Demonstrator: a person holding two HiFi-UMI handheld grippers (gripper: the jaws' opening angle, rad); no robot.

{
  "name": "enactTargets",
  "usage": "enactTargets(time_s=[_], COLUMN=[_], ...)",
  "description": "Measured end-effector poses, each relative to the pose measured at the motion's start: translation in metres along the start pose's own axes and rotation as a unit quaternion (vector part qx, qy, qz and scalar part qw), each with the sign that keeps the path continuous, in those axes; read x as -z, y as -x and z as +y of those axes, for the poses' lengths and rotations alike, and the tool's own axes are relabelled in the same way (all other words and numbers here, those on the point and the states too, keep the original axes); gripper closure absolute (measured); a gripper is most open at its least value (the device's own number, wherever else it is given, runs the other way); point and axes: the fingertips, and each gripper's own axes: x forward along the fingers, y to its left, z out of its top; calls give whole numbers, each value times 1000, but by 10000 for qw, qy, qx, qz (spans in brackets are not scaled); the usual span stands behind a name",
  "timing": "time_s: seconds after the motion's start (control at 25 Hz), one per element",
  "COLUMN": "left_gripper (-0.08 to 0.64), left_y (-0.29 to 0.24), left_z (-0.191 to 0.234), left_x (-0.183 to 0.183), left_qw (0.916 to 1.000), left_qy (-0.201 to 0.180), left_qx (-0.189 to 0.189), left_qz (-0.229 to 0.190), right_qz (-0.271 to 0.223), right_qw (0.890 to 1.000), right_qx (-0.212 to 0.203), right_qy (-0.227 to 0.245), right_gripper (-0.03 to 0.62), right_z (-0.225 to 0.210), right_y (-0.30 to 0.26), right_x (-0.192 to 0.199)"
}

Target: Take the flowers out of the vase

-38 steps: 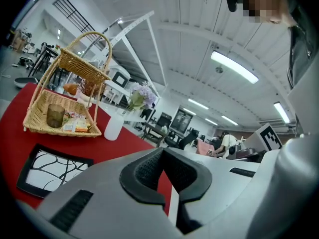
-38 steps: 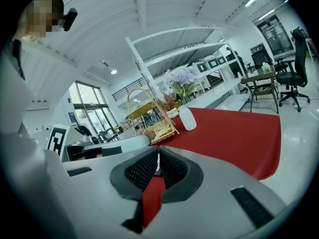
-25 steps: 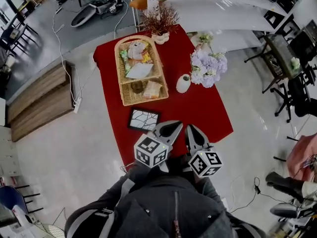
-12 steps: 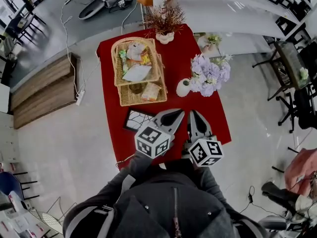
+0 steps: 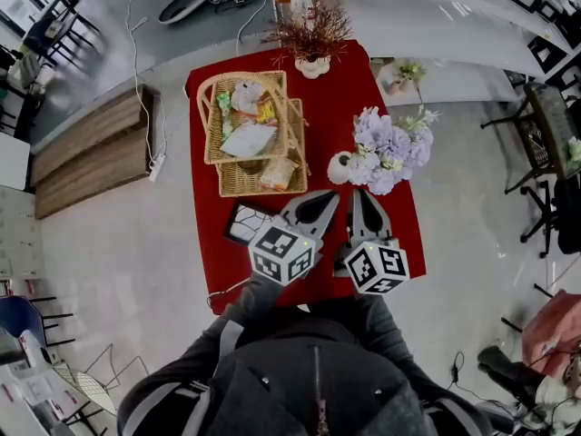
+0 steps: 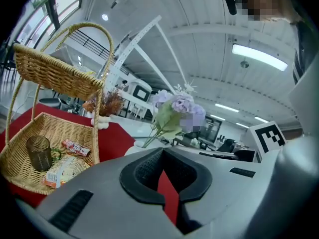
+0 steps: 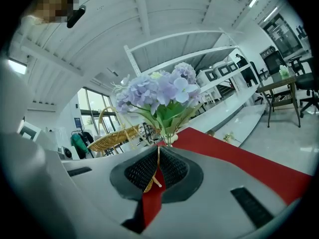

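A white vase [image 5: 339,166] stands on the red table [image 5: 404,216] with a bunch of pale purple flowers [image 5: 392,145] leaning out to its right. My left gripper [image 5: 330,198] and right gripper [image 5: 364,194] hover side by side just short of the vase, both shut and empty. In the right gripper view the flowers [image 7: 159,94] rise straight ahead over the right gripper [image 7: 159,149], which hides most of the vase. In the left gripper view the flowers [image 6: 175,107] and a bit of the vase [image 6: 135,147] sit just left of the left gripper [image 6: 162,151].
A two-level wicker basket [image 5: 221,153] with snacks stands left of the vase, close beside the left gripper [image 6: 50,78]. A dark framed picture [image 5: 243,225] lies near the table's front left. A dried plant in a white pot [image 5: 313,42] is at the far edge.
Both grippers have moved forward over the table toward the vase, still side by side and shut. The table and flowers sit nearer in the head view.
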Motion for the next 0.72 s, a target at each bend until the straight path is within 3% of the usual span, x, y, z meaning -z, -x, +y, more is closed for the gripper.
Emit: enactTargets(time_s=[0.6,0.68,0.72], left_gripper=[552,552,552], left_y=[-25,-24,-23], left_z=[28,32,34], left_x=[16,16,16], left_qw=[9986,9981,9978], left_qy=[163,173,181], left_qx=[-503,-587,-633], left_qz=[-54,-49,-49], right_qz=[269,365,378], right_qw=[9988,9976,9972], right_qx=[-373,-511,-532], right_qy=[175,294,353], right_gripper=[570,423,402], right_z=[-19,-16,-16], right_y=[-38,-42,-44], right_x=[15,17,17])
